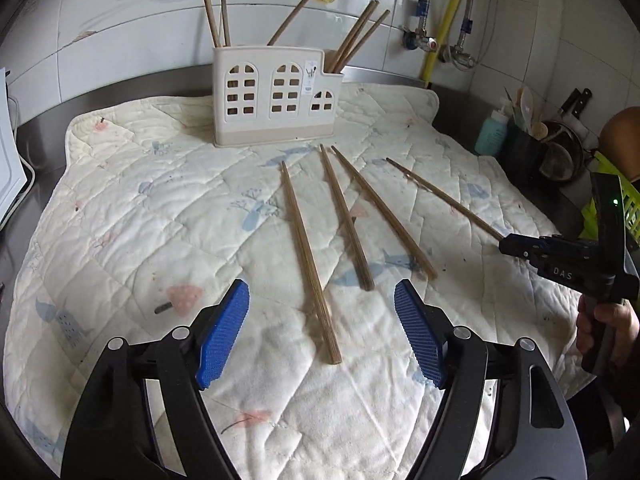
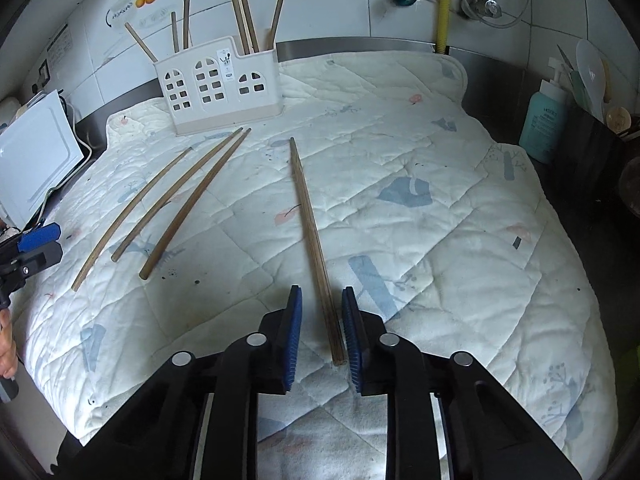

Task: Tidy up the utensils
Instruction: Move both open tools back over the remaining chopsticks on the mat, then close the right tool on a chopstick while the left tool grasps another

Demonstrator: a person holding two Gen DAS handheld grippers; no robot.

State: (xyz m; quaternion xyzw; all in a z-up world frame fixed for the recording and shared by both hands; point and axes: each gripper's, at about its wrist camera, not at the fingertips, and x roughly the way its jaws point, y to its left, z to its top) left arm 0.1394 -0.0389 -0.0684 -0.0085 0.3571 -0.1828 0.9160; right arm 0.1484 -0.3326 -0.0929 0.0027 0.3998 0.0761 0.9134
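Observation:
Several brown chopsticks lie on a quilted white cloth (image 1: 120, 208). A white utensil holder (image 1: 276, 100) with window cut-outs stands at the back with several chopsticks upright in it; it also shows in the right wrist view (image 2: 220, 88). My left gripper (image 1: 322, 334) is open, its blue pads on either side of the near end of the leftmost chopstick (image 1: 308, 256), above it. My right gripper (image 2: 321, 338) is partly open, and the near end of the rightmost chopstick (image 2: 314, 236) lies between its pads, not clamped. The right gripper shows in the left wrist view (image 1: 508, 246) at that chopstick's end.
Two more chopsticks (image 1: 346, 216) (image 1: 382, 212) lie between those two. A white appliance (image 2: 32, 160) stands at the left edge. A teal bottle (image 2: 546, 120), a dark utensil container (image 1: 524, 156) and pipes (image 2: 444, 4) stand at the right and back. A steel counter (image 2: 500, 76) surrounds the cloth.

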